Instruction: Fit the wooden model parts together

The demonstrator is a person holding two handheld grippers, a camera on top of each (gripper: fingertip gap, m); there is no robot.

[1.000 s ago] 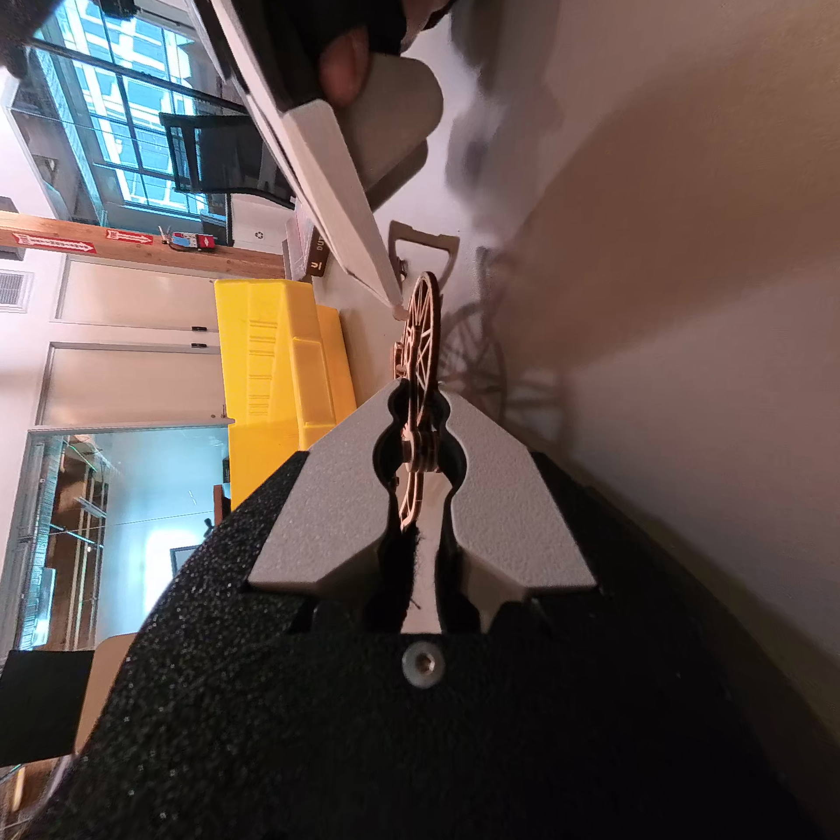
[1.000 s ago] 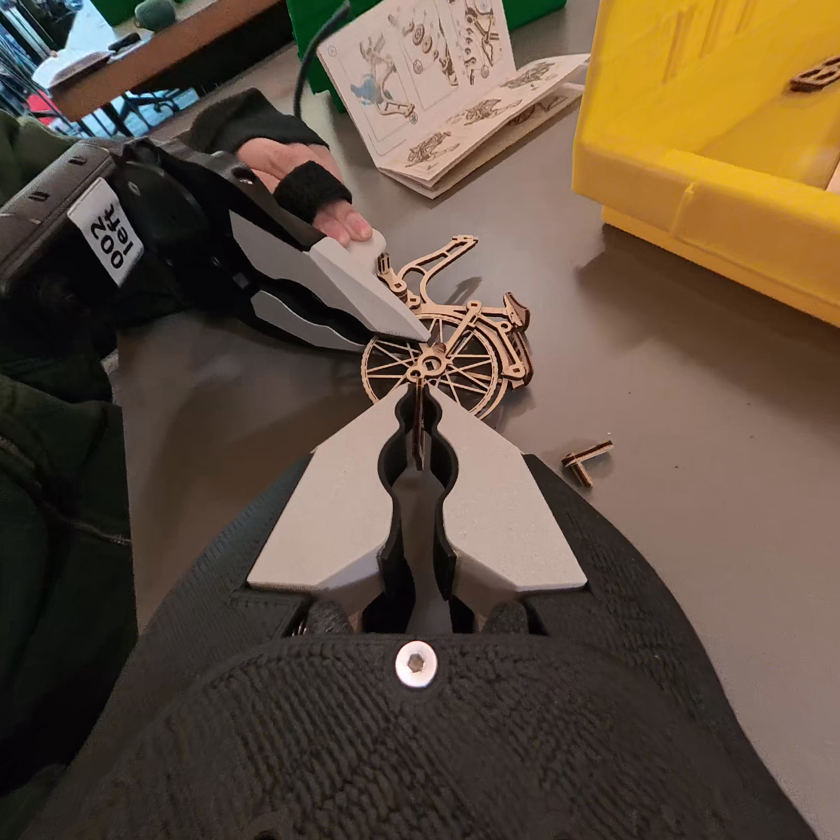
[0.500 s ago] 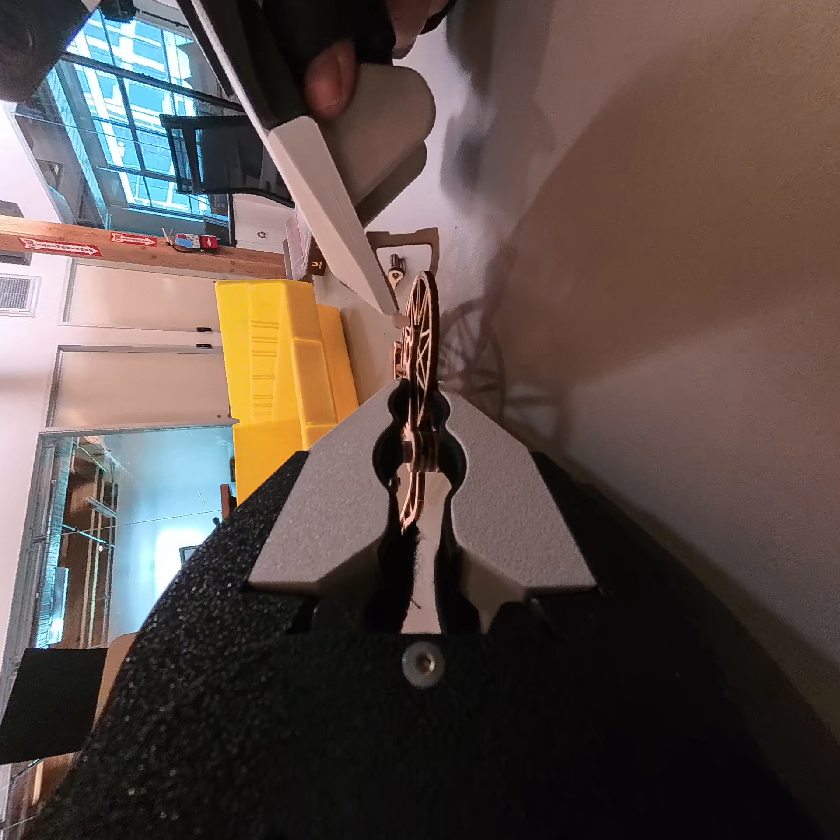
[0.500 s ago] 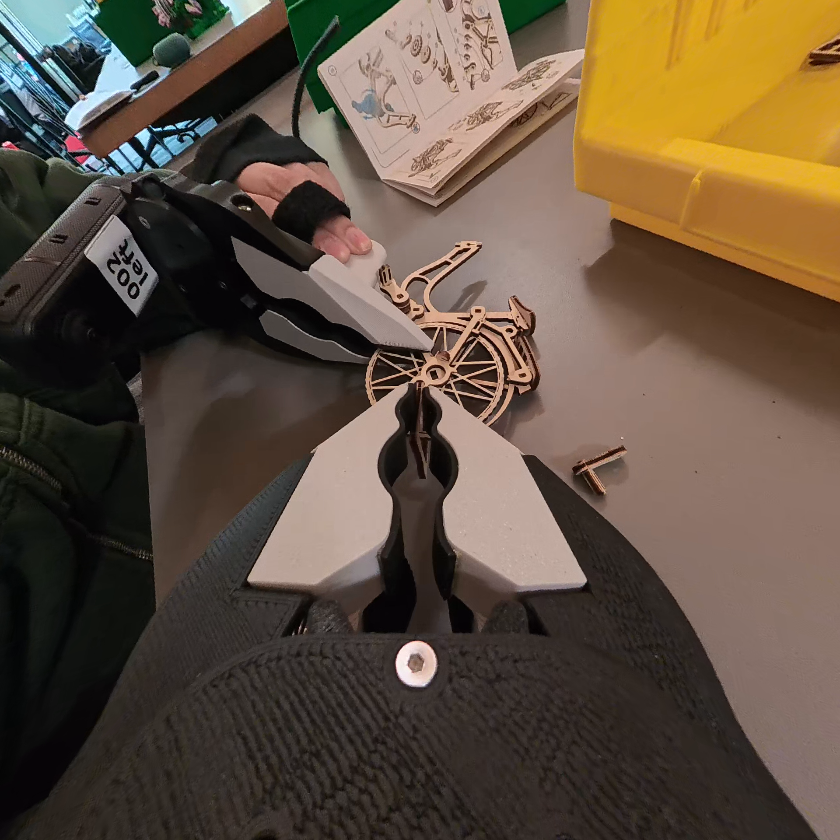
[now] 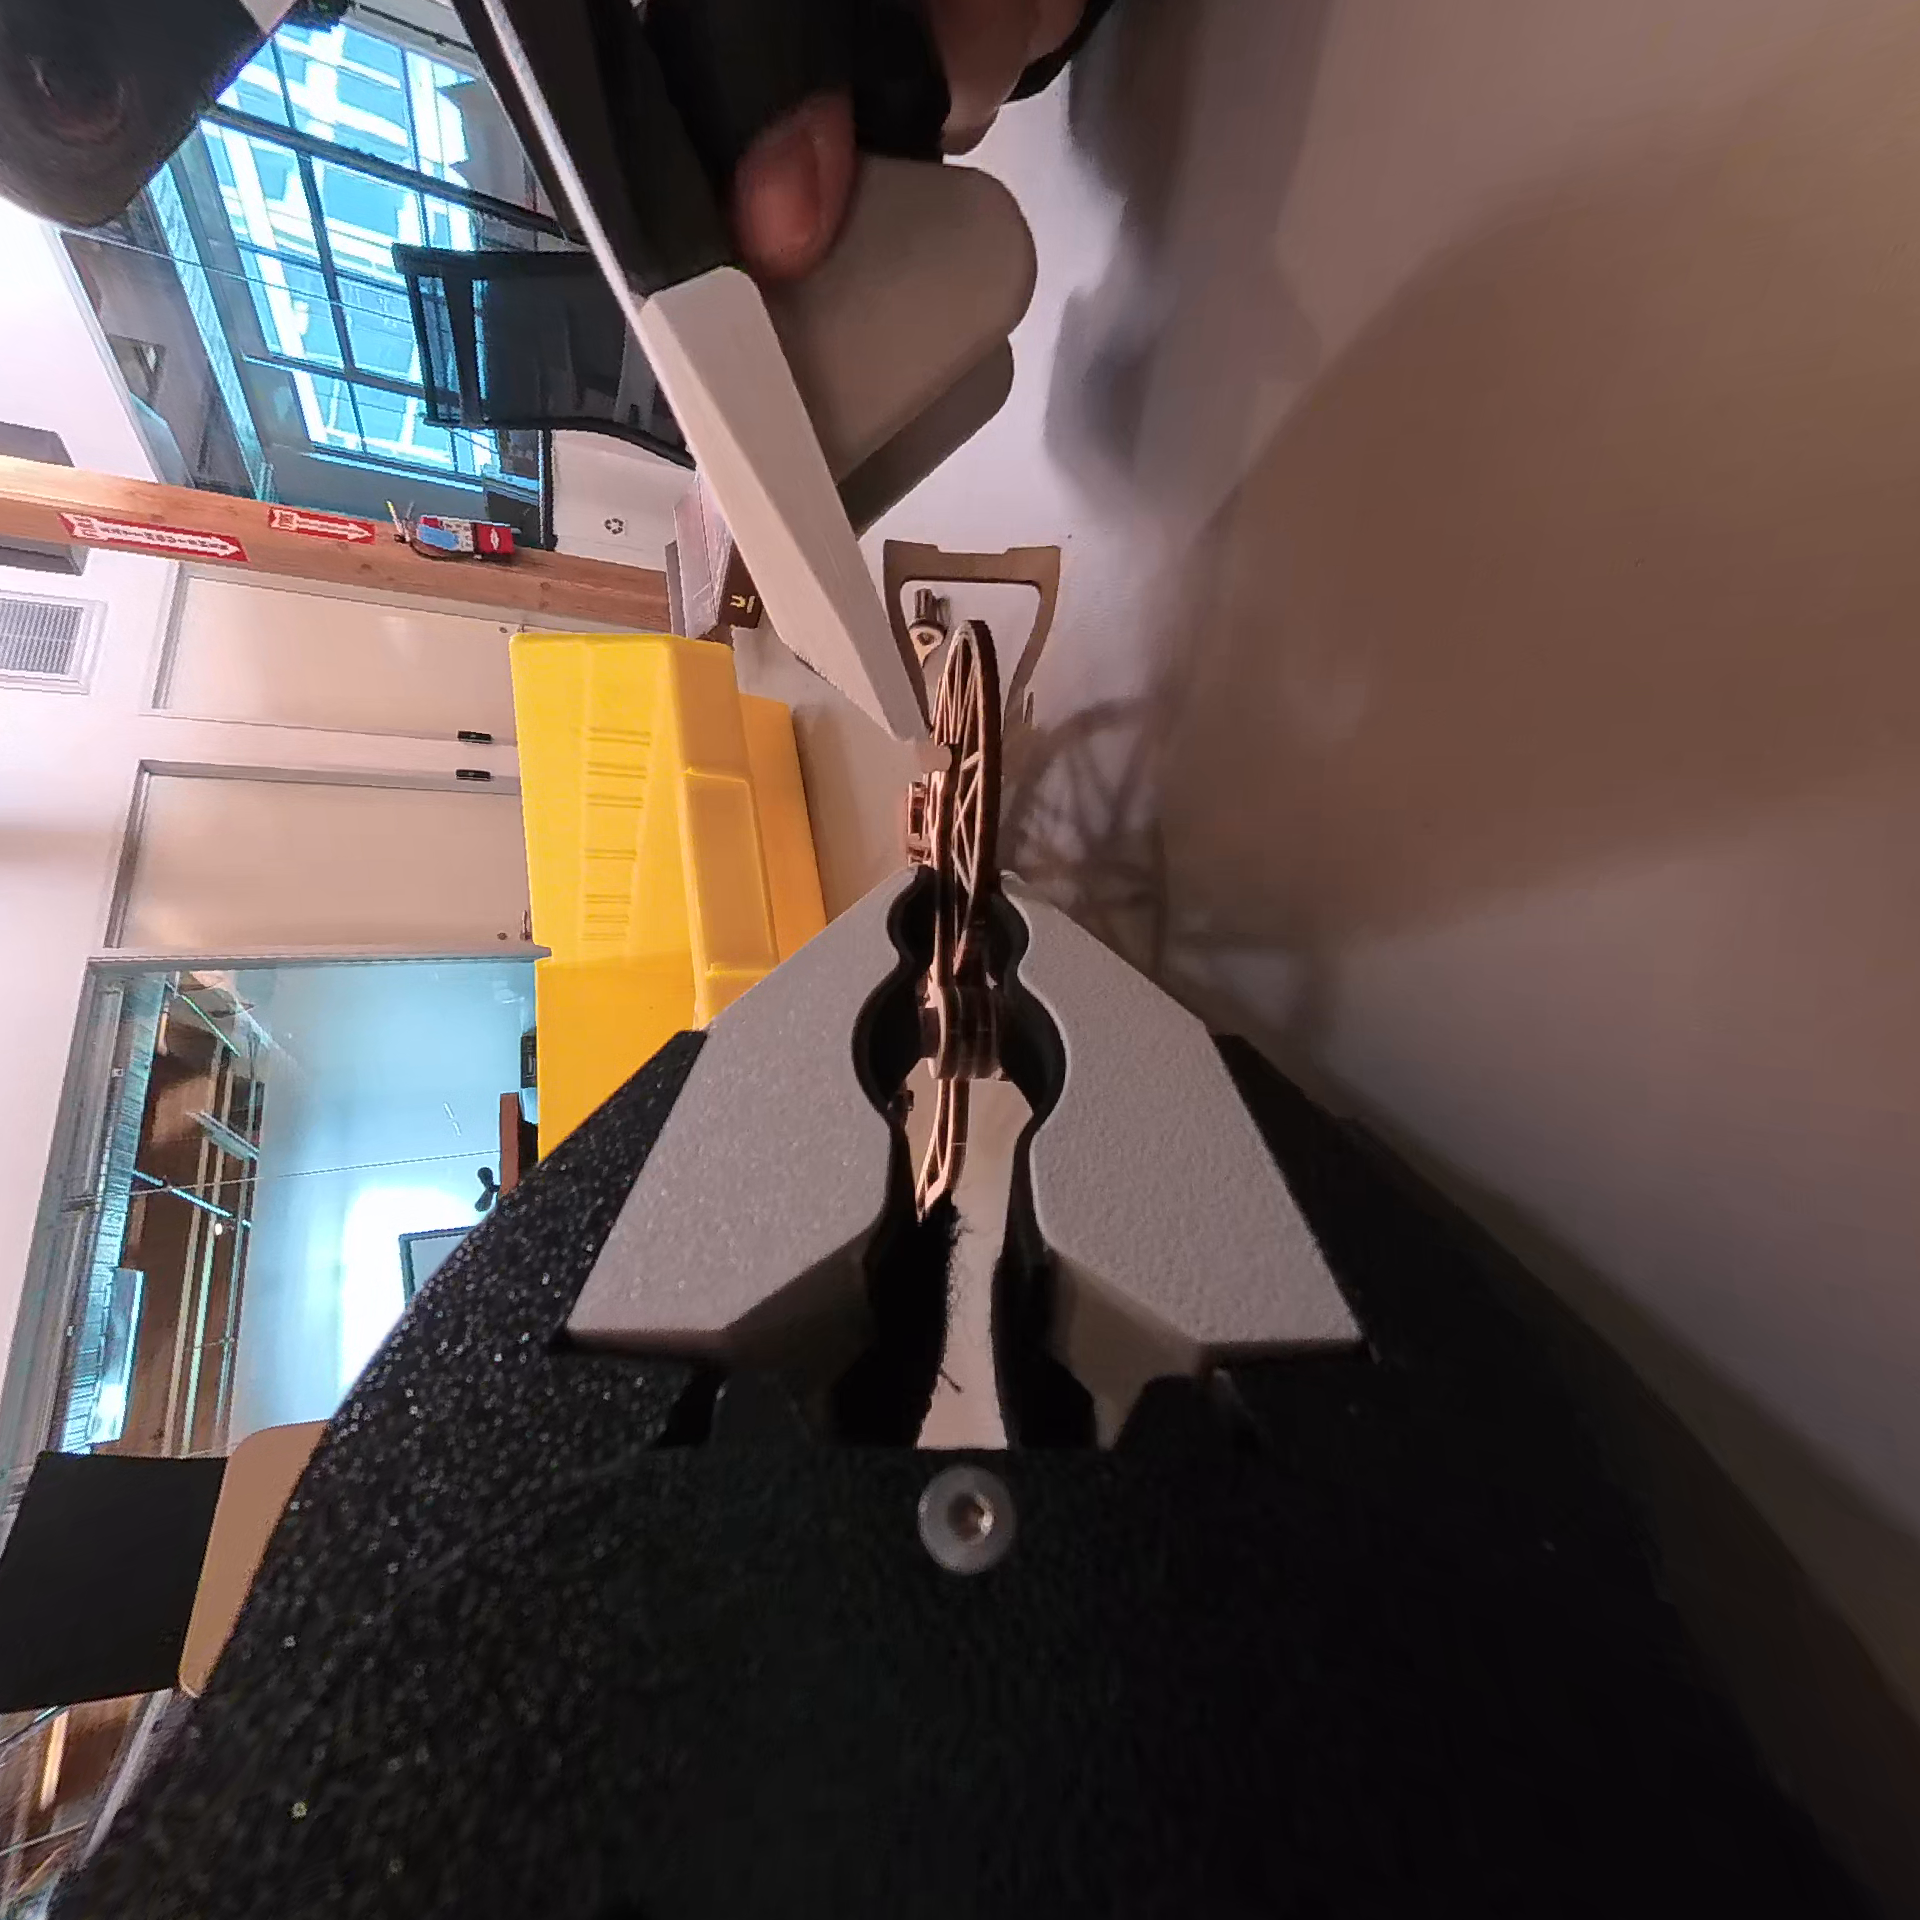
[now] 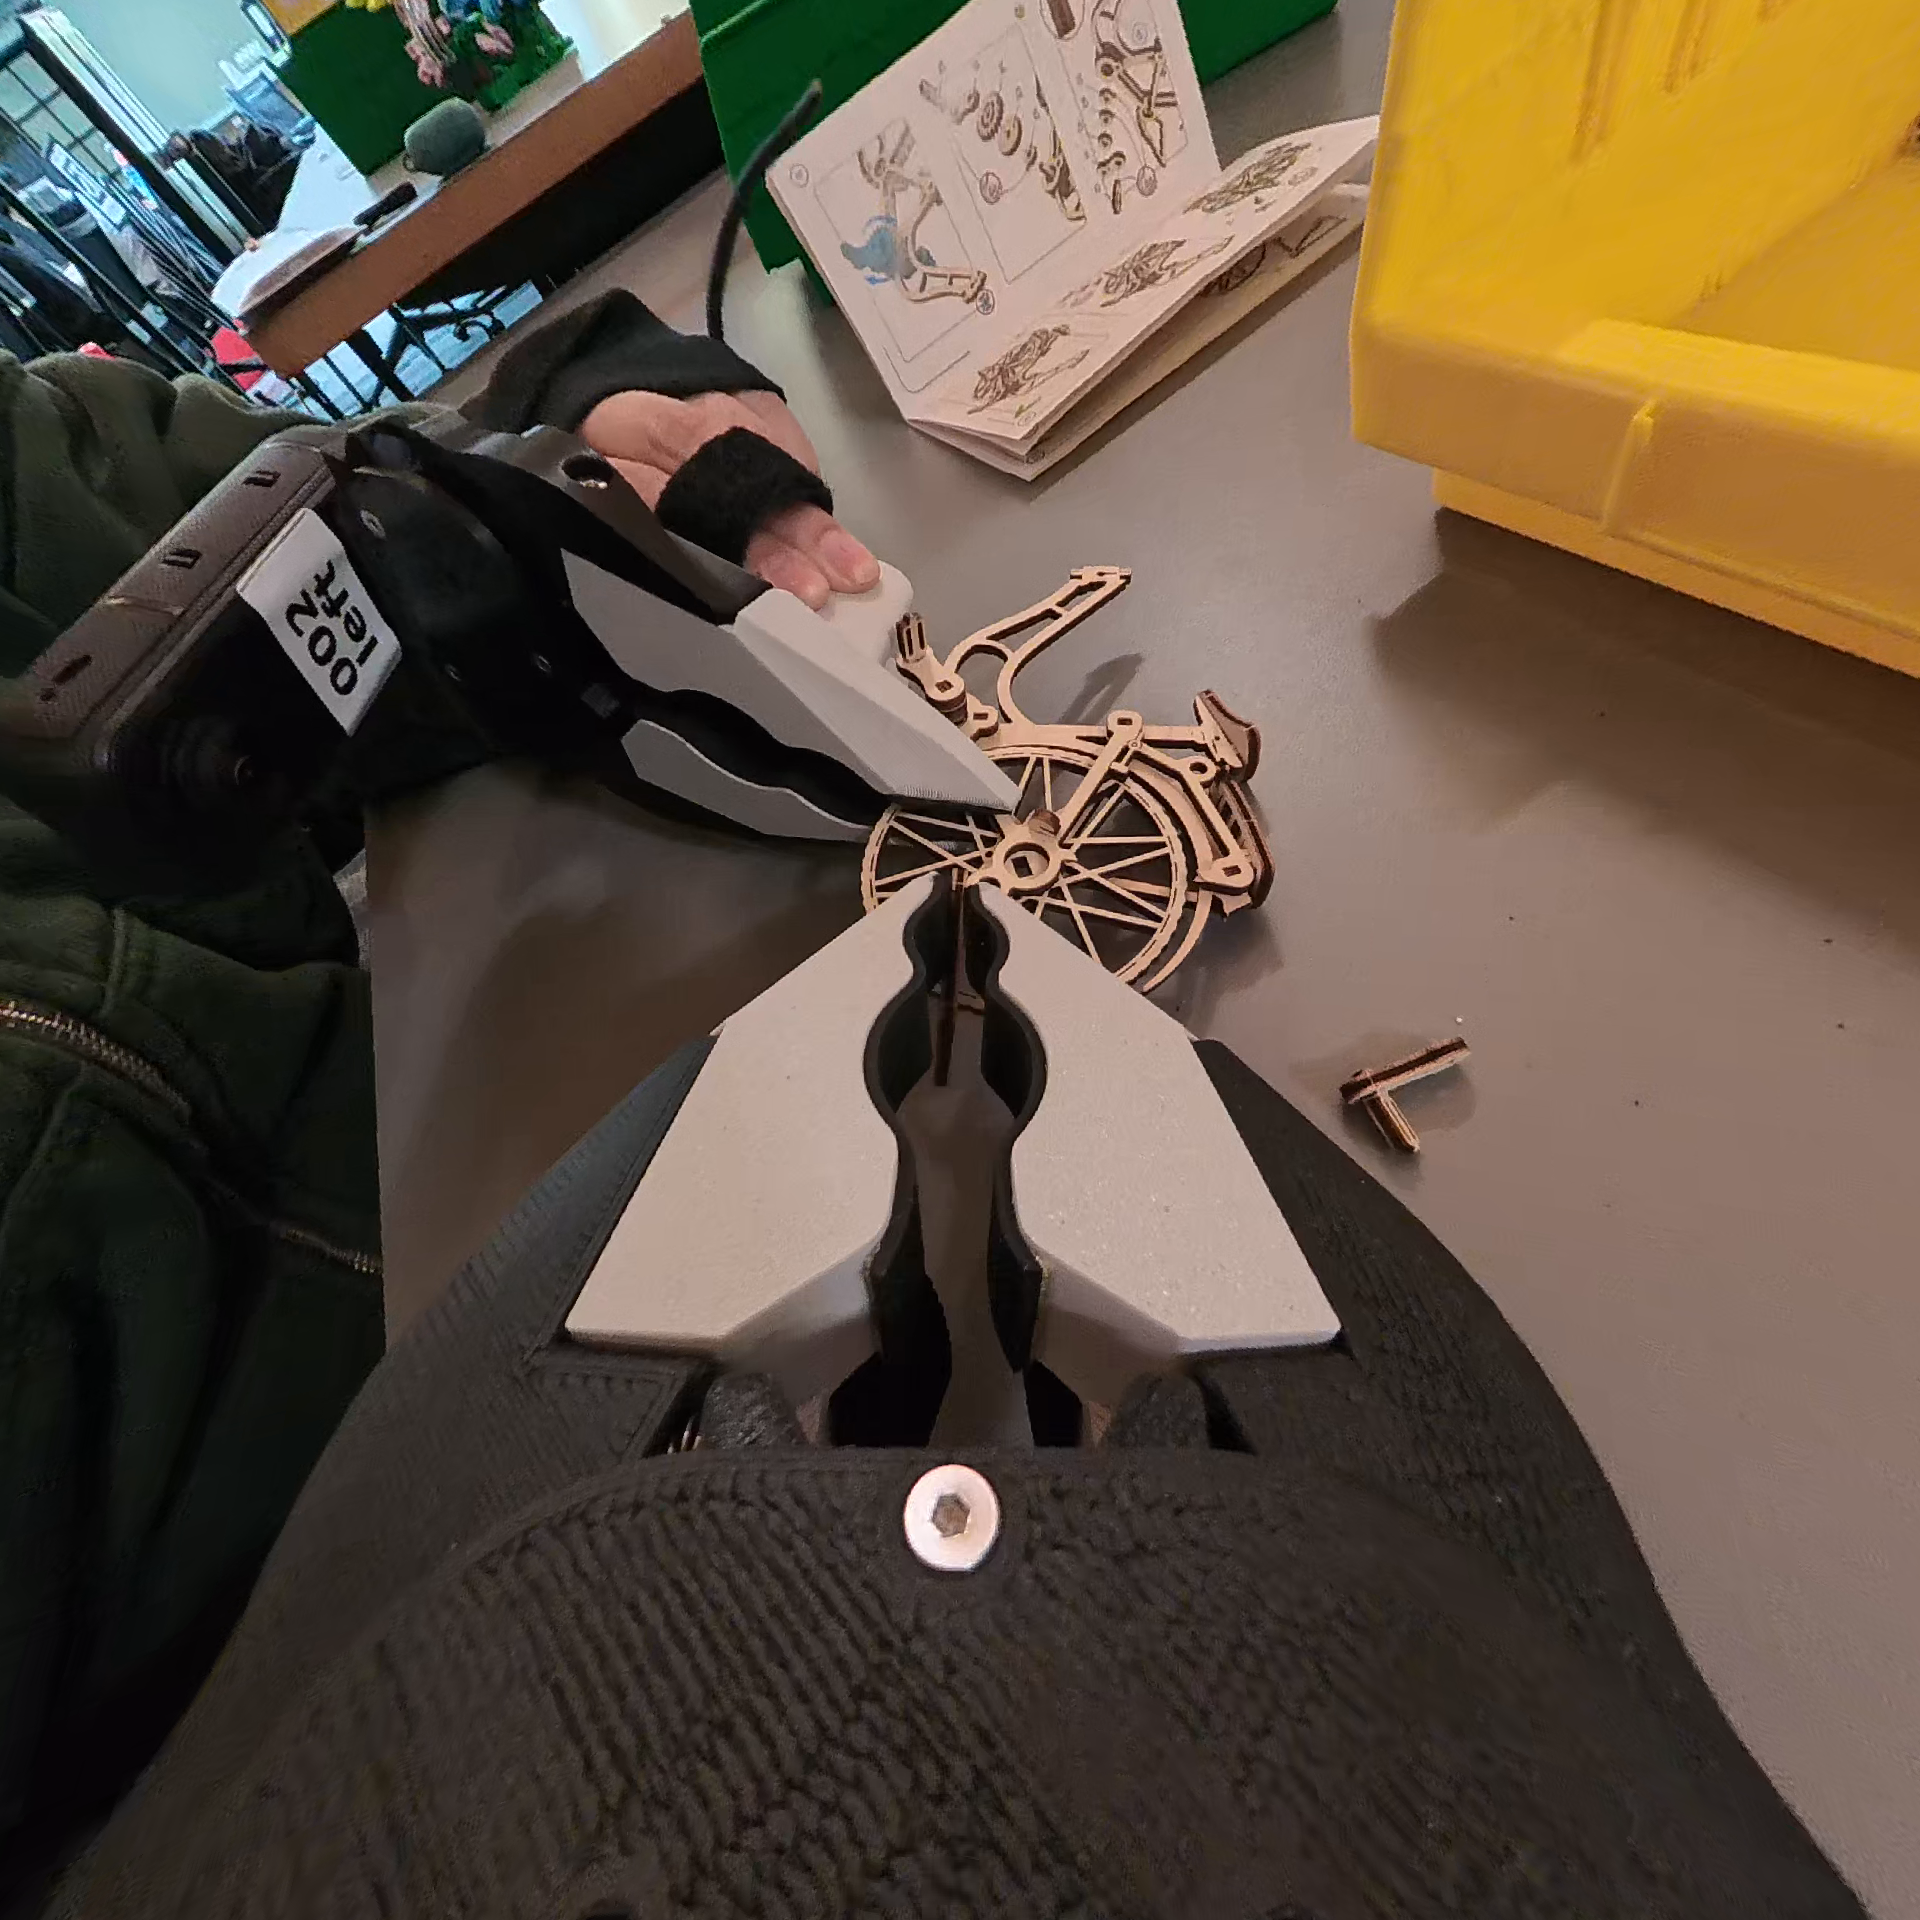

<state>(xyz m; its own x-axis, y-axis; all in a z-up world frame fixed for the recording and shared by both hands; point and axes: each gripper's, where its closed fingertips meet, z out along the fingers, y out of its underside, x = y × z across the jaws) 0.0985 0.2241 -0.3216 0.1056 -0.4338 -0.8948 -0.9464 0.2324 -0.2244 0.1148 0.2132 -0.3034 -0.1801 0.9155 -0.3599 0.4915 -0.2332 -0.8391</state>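
Observation:
A wooden bicycle model (image 6: 1101, 831) lies flat on the grey table (image 6: 1558, 935). My left gripper (image 5: 961, 894) is shut on the rim of its spoked wheel (image 5: 961, 748), seen edge-on in the left wrist view. It also shows in the right wrist view (image 6: 935, 816), coming in from the left. My right gripper (image 6: 954, 896) is shut on a thin flat wooden piece (image 6: 948, 997), held on edge just short of the wheel hub (image 6: 1023, 857). The right gripper's tip (image 5: 914, 738) touches or nearly touches the wheel near the hub in the left wrist view.
A small L-shaped wooden part (image 6: 1397, 1086) lies loose to the right of my right gripper. A yellow bin (image 6: 1662, 312) stands at the back right. An open instruction booklet (image 6: 1060, 229) lies behind the model, with a green box (image 6: 831, 62) beyond it. My left and right fingertips are right by each other.
The right gripper's tip has shifted slightly along the wheel toward the hub, still holding the thin piece. The left gripper keeps its hold on the wheel.

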